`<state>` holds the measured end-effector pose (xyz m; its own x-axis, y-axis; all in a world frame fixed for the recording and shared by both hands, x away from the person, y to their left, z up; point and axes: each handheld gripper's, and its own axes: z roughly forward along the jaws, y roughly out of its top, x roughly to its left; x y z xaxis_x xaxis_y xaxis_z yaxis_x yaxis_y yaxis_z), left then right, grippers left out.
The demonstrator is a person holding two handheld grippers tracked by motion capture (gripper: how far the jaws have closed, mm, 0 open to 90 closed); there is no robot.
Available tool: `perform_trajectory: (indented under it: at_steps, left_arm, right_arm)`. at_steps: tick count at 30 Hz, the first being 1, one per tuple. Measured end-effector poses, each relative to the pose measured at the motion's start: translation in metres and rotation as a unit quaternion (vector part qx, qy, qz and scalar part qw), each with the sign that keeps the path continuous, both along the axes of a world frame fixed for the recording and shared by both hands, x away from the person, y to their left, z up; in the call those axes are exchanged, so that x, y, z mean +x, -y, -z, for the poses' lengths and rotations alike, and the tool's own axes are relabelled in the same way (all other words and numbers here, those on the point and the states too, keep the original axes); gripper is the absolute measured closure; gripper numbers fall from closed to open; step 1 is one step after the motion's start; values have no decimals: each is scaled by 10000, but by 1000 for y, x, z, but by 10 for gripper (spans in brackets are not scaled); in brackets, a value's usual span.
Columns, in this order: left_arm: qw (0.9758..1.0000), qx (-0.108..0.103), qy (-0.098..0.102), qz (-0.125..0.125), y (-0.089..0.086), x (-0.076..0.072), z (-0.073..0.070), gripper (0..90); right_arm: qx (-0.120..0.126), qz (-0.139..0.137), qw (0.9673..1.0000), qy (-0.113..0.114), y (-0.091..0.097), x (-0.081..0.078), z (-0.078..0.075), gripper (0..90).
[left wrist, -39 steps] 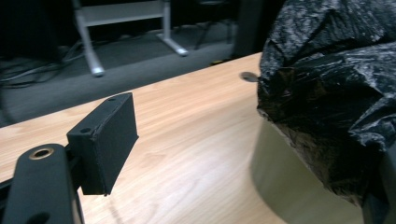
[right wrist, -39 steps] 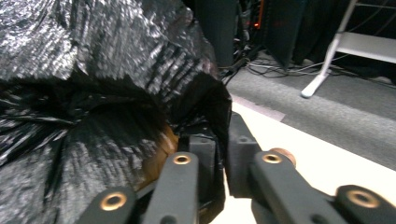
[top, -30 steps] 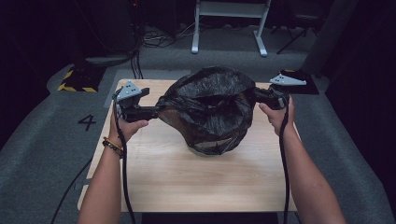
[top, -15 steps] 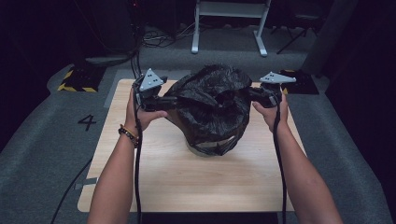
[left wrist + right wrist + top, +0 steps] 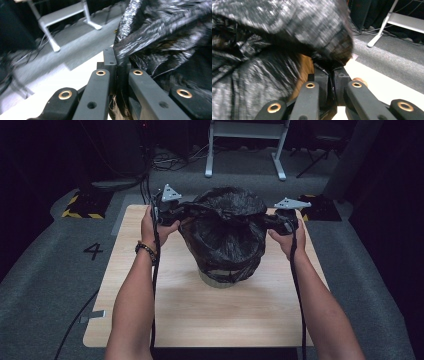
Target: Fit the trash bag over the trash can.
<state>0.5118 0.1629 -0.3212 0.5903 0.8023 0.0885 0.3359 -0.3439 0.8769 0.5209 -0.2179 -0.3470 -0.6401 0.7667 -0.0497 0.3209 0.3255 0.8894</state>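
Observation:
A black plastic bag [image 5: 225, 235] is draped over a pale round container [image 5: 220, 279] in the middle of the wooden table [image 5: 200, 320]. My left gripper [image 5: 172, 212] is at the bag's upper left. Its jaws have just been closing and now pinch a stretched fold of the film [image 5: 170, 37] between the left gripper's [image 5: 116, 62] tips. My right gripper [image 5: 272, 220] is at the bag's upper right, shut on the bag's edge [image 5: 262, 37]. In its own view the right gripper [image 5: 330, 72] shows crumpled film between its tips. The bag hides most of the container.
A white-legged stand [image 5: 245, 130] and loose cables sit on the floor behind the table. A yellow-and-black striped block [image 5: 80, 207] lies at the far left. A "4" marker [image 5: 93, 251] is on the carpet, left of the table. Bare wood lies in front of the container.
My left hand has moved right, in toward the bag, and its jaws have closed on the film. The bag's mouth has gone from spread wide to bunched up. The right hand has barely moved.

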Motion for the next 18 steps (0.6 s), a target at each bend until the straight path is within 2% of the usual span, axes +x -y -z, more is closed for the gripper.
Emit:
perform_trajectory:
  at_steps: [4,7,10,15,18]
  left_arm:
    - [9992,-156,-252,-285,-5,13,14,900]
    - [9974,12,-570,-444,-4,21,30,900]
    - [9962,98,-794,-340,2,25,46,900]
    - [9923,133,-1223,-127,6,25,77,900]
    - [9908,120,-1346,24,7,19,90,900]
  right_arm:
    - [-21,108,9999,-115,-1,6,6,859]
    - [-117,146,9996,-188,-3,10,11,863]
    - [-88,97,9992,-376,-5,14,20,873]
    - [-109,-97,9972,-739,-7,18,40,884]
    - [86,-264,9954,-921,-7,18,49,885]
